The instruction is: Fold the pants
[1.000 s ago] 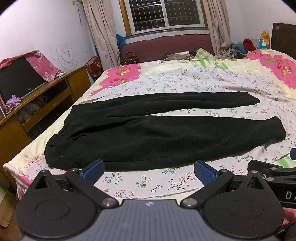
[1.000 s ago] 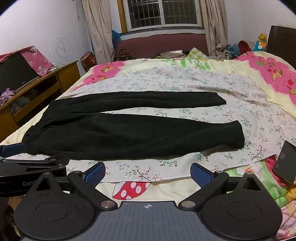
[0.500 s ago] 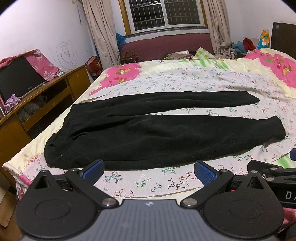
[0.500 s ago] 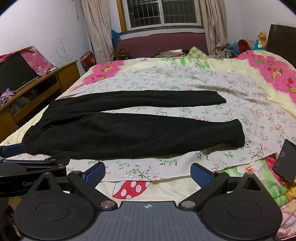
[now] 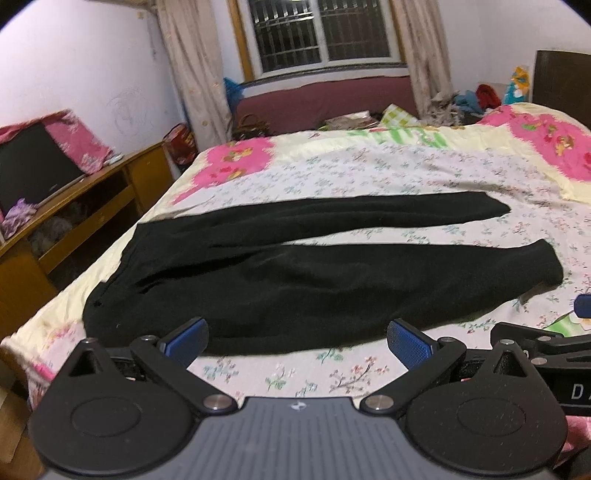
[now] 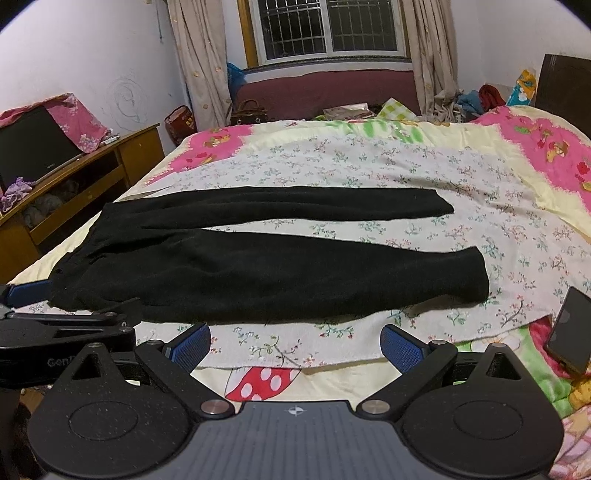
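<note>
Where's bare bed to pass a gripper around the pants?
Free: the floral sheet beyond the far leg, the strip between the pants and the near bed edge, and the gap between the legs. Crowded: the phone at the right edge.

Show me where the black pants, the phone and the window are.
black pants (image 6: 258,280), right wrist view, on the near leg.
phone (image 6: 569,332), right wrist view, on its dark screen.
window (image 5: 321,33), left wrist view, on the barred panes.
</note>
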`<state>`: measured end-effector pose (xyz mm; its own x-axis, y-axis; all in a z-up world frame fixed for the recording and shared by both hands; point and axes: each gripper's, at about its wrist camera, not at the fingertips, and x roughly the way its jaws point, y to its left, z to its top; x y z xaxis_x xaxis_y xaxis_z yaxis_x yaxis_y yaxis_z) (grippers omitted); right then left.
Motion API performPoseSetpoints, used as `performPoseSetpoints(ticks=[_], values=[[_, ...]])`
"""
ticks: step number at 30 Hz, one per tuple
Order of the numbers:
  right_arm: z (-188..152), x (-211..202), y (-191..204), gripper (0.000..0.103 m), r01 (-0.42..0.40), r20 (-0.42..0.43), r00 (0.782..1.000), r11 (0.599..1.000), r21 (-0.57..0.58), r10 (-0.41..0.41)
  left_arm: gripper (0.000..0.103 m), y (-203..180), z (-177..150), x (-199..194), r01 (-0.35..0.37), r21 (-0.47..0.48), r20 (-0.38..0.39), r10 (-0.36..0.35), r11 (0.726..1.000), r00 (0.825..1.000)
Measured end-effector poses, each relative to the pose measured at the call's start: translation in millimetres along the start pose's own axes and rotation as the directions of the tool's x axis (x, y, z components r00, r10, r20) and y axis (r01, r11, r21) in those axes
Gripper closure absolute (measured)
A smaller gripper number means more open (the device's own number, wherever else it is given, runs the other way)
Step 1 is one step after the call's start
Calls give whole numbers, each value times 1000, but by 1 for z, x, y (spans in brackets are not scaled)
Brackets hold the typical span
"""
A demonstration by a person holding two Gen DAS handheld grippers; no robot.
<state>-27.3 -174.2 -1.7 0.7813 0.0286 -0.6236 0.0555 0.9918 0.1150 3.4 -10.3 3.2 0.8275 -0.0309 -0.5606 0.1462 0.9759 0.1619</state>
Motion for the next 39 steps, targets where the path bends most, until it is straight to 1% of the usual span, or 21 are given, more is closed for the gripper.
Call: performPoseSetpoints(ticks=[5, 8, 10, 16, 18, 21, 23, 26, 29, 31, 34, 37, 39], values=[[12, 7, 5, 15, -15, 6, 1000, 999, -48, 16, 0, 5, 10, 5, 33, 25, 48, -34, 999, 998], [20, 12, 8, 15, -37, 6, 999, 995, -89, 38, 0, 10, 18, 12, 67, 21, 56, -68, 998, 996], [27, 17, 7, 15, -51, 6, 999, 994, -95, 51, 0, 13, 21, 19, 92, 19, 51, -92, 996, 994], [47, 34, 11, 16, -76, 3, 997, 986, -148, 77, 0, 18, 35, 40, 101, 49, 48, -104, 994, 993], [54, 42, 11, 17, -82, -5, 997, 986, -148, 82, 0, 20, 40, 47, 104, 53, 39, -106, 993, 994], [65, 50, 11, 17, -85, 2, 996, 984, -154, 86, 0, 26, 49, 59, 137, 56, 29, -139, 989, 990], [73, 60, 12, 17, -96, 2, 995, 980, -174, 98, 0, 28, 57, 70, 141, 73, 24, -143, 987, 989], [88, 79, 12, 17, -124, -13, 992, 970, -209, 124, 0, 30, 71, 88, 150, 120, 31, -155, 981, 987], [105, 100, 12, 17, -150, -29, 989, 954, -259, 148, 0, 33, 83, 112, 167, 180, 26, -174, 969, 984], [116, 117, 11, 17, -171, -47, 985, 940, -296, 164, 0, 34, 89, 133, 186, 225, 12, -193, 957, 981], [134, 150, 10, 18, -216, -102, 976, 916, -338, 192, 0, 37, 97, 167, 222, 279, -10, -229, 934, 973], [154, 186, 10, 20, -253, -140, 967, 889, -382, 214, 0, 43, 111, 206, 272, 298, -36, -274, 915, 961], [167, 211, 11, 22, -268, -157, 962, 873, -407, 223, 0, 49, 123, 231, 284, 308, -48, -283, 908, 958]])
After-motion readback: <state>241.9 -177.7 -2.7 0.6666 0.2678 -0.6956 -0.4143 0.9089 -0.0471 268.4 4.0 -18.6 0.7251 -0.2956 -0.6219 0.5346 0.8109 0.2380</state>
